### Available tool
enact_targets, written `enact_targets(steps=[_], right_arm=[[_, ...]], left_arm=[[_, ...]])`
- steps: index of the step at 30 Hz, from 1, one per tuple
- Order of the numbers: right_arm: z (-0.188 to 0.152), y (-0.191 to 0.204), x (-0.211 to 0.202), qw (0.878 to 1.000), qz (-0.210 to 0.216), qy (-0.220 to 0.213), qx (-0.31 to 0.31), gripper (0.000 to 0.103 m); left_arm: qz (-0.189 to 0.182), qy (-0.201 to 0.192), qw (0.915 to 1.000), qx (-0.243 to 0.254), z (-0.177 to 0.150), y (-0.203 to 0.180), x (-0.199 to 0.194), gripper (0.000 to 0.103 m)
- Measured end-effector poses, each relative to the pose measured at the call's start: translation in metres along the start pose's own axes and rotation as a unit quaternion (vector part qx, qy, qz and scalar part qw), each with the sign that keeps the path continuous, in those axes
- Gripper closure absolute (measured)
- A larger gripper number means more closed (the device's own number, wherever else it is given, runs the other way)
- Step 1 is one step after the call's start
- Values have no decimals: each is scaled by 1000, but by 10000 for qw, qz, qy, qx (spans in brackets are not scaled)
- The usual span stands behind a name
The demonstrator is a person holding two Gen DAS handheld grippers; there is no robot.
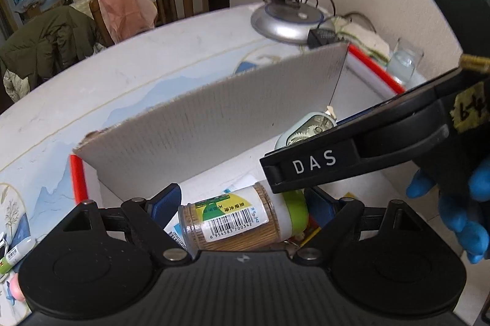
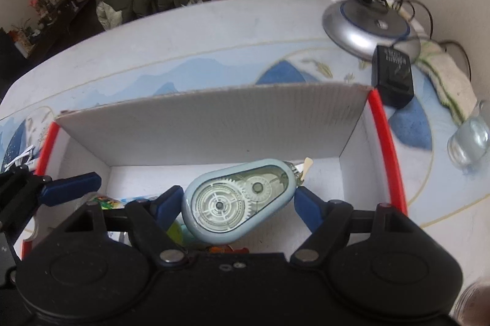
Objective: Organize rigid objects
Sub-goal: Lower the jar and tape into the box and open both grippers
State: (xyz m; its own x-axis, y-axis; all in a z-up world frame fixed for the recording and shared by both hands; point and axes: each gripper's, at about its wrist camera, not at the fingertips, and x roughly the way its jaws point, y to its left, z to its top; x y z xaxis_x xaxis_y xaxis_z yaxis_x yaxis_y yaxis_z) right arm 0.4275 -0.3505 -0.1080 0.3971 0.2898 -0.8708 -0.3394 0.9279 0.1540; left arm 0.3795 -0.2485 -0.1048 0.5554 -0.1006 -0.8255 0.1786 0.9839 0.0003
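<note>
While each gripper grips one item, one box (image 2: 214, 123) waits.

2 grippers (image 1: 242, 212) (image 2: 237, 199), each gripping, tilted downward

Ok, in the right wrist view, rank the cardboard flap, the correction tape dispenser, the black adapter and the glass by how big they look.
1. cardboard flap
2. correction tape dispenser, though it is nearest the camera
3. black adapter and glass: too alike to rank, and the glass is cut off at the edge.

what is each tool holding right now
left tool: closed on the toothpick jar
right tool: closed on the correction tape
</note>
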Motion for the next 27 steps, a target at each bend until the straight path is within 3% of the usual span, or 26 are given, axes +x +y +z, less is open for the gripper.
enact_targets(steps=[4,14,27], right_arm=[[1,-2,8,9998,-49,157,59,24],[0,-9,22,9985,-51,426,336,24],[-4,-8,10,9986,94,294,435,20]], left_arm=[[-66,209,9997,-122,3,5,9,16],[-7,295,9995,-122,3,7,12,16],[-102,371,9993,-25,1,6,8,15]])
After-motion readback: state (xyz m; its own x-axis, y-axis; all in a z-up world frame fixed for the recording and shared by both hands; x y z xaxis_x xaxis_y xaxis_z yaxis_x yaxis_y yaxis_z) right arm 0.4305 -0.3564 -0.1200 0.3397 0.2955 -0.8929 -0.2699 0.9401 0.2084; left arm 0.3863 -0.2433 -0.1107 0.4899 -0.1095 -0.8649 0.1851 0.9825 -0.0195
